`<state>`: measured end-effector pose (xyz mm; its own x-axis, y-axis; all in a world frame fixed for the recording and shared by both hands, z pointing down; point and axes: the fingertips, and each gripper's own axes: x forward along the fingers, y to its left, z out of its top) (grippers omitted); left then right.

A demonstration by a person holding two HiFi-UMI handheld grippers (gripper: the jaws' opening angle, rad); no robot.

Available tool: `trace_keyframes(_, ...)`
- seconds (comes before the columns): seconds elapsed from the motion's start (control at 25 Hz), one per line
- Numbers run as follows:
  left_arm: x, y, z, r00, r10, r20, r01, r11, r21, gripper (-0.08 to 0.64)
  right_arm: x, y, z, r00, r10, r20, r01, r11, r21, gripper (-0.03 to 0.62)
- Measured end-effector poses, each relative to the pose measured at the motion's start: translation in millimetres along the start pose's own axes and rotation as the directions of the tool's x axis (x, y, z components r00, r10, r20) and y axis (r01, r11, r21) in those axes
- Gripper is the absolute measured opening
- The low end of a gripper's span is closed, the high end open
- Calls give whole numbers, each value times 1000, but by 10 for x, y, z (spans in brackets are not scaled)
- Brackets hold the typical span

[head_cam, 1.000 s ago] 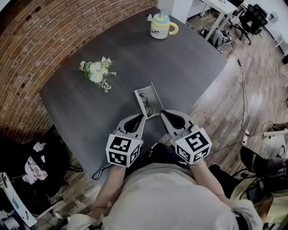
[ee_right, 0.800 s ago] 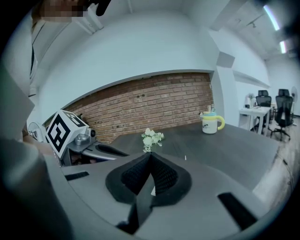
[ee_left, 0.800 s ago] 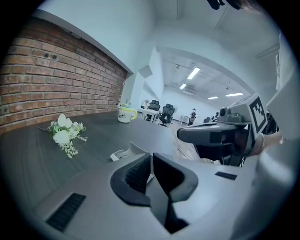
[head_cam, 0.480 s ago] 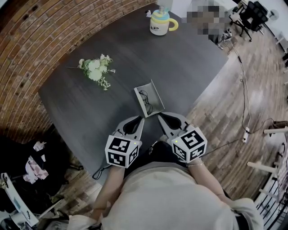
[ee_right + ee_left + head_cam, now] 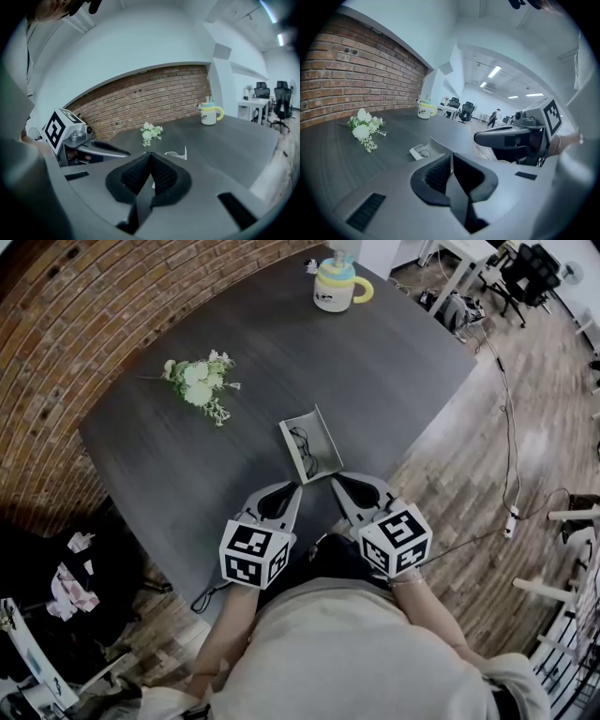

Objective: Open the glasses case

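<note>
Fingers [image 5: 433, 174] pressed together on nothing, the left gripper [image 5: 297, 487] and right gripper [image 5: 334, 482] hang just beside the glasses case [image 5: 309, 444], which lies open by the table's [image 5: 394, 371] near edge, so opening looks done, with only backing off left.

Head view looks steeply down on the table [image 5: 375, 362]; gripper views skim it low, sharing flowers [image 5: 364, 130] and seemingly the case [image 5: 309, 442].

Dark grey wood-grain table [image 5: 394, 371] fills frame centre. White flower sprig [image 5: 199, 388] lies flat, upper left of tabletop. Pale mug [image 5: 333, 289] with yellow handle stands upright at top centre. Glasses case [image 5: 309, 444] sits open mid-frame, well apart from both.
</note>
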<state>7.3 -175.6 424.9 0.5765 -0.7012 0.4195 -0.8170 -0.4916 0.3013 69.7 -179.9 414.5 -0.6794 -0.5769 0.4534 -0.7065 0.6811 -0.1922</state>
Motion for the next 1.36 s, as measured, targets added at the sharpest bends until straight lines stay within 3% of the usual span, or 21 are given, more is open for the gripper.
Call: trace_keyframes(1.36,45,14,-79,1000,-9,-27,9,1000,-25,35,50,-139,-101,1000,-11,-22,11,1000,19,5)
